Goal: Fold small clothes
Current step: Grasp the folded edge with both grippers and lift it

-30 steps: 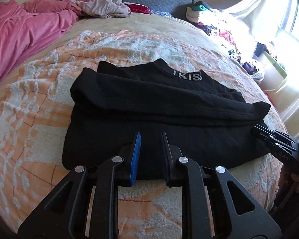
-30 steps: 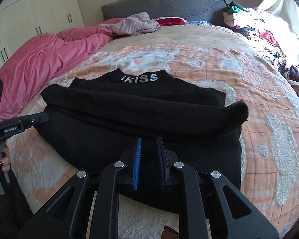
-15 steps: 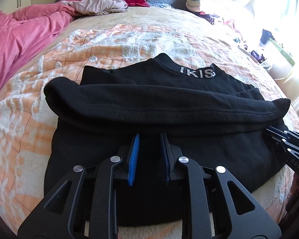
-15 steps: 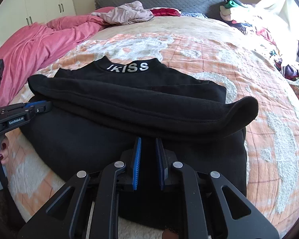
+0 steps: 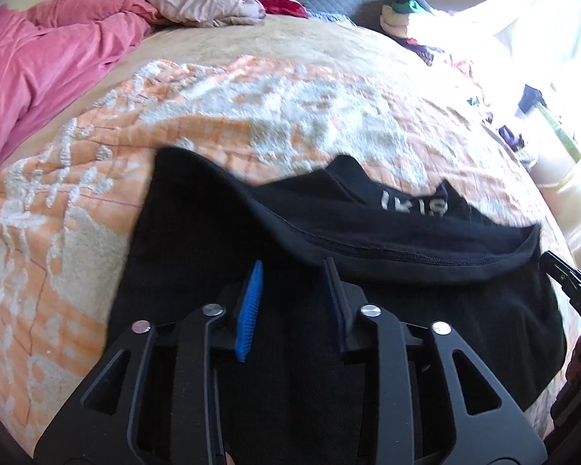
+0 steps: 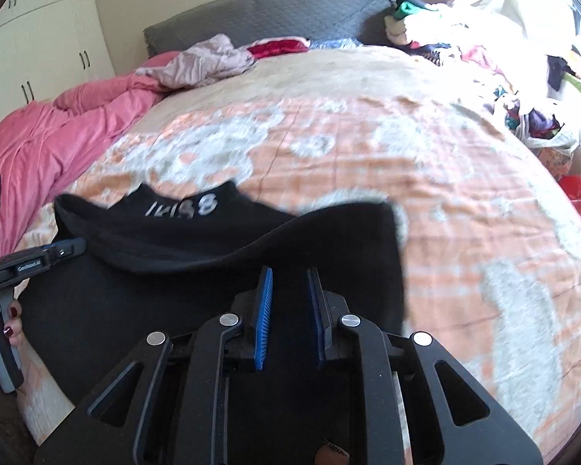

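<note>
A black top with white collar lettering lies on the orange and white bedspread, its sleeves folded across the body. In the left wrist view my left gripper hangs over its lower half, jaws apart with black cloth between them. In the right wrist view my right gripper stands over the same top, jaws apart, cloth between them. Whether either pad touches cloth is not clear. The left gripper also shows at the left edge of the right wrist view. The image is blurred by motion.
A pink duvet lies along the bed's left side. Crumpled clothes sit by the grey headboard. A heap of mixed clothes and a bag lie on the right.
Both grippers have pushed forward and lower over the top. The folded sleeve band now looks bowed and shifted, and the top fills more of both views.
</note>
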### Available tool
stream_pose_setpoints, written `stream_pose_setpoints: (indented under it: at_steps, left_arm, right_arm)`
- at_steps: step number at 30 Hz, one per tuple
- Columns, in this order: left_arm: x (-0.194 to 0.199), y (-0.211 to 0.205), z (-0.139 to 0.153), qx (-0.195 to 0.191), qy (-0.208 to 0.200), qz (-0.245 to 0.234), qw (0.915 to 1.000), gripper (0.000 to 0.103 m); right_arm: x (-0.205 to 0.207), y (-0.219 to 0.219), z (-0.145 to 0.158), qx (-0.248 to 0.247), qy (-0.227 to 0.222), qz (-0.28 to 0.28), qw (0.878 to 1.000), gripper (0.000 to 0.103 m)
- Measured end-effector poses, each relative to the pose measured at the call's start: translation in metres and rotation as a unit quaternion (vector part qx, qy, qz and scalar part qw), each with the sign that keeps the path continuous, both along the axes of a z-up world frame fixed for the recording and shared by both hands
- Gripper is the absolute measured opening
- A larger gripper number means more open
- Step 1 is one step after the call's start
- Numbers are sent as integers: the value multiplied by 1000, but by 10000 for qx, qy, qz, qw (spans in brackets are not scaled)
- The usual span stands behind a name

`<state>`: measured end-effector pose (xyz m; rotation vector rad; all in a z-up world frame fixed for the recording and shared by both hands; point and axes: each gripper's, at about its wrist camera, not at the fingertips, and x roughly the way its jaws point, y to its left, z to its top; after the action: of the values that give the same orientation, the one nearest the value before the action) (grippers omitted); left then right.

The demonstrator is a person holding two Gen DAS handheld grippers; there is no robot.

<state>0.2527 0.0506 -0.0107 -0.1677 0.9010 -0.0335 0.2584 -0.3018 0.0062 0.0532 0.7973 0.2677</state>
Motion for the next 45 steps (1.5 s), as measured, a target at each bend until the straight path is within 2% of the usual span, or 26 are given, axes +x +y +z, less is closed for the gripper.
stream_pose_setpoints:
  at_steps: [2,4,6,8,13,15,16,19,22,24,26,29,31,39,42,45]
  left_arm:
    - [-3,13,7,-151,-141,166,9996,34]
    - [-6,28,12,-363,-242,360,9984,51]
    - [-7,45,11,-455,-239,601,9969,51]
    - [-6,59,7,-517,-172,783,9954,51]
    - [3,80,-5,-522,-20,1013,9935,53]
    - [5,86,-9,-684,8,1005,9926,53]
    - [6,88,-11,-737,13,971,9925,53]
    - [7,85,-14,-757,-41,858,9934,53]
    - [7,81,-17,-774,-93,799,9937,50]
    - [8,81,-20,-782,-93,814,9936,40]
    - [8,80,-21,-812,-95,780,9936,22]
    - [7,76,-17,-635,-172,730,9952,11]
    - [5,74,-13,-613,-277,749,9949,9]
    - [-8,86,8,-954,-816,938,9876,4]
    - [-4,83,8,-787,-844,942,9888,4]
    - [4,80,-2,-599,-694,937,9914,5]
  right_arm:
    - [5,-15,2,52,-22,-171,9998,31]
    - [10,-30,0,149,76,-315,9994,33]
    - [14,-39,-5,241,237,-403,9986,38]
    - [18,-44,-10,328,417,-379,9979,52]
    - [28,-37,-25,98,647,-286,9974,56]
    - [30,-35,-31,103,728,-271,9969,56]
    - [30,-34,-33,106,733,-292,9968,56]
    - [28,-35,-31,243,692,-254,9970,36]
    - [25,-34,-25,227,557,-260,9978,21]
    - [23,-34,-22,184,489,-252,9983,19]
    - [22,-33,-20,155,424,-234,9987,13]
    - [21,-32,-16,124,312,-213,9992,9]
    - [19,-32,-12,113,185,-239,9995,8]
    - [17,-43,2,398,-168,-486,9979,7]
    - [23,-43,-3,390,-109,-548,9977,7]
    - [30,-37,-11,197,-36,-538,9984,7]
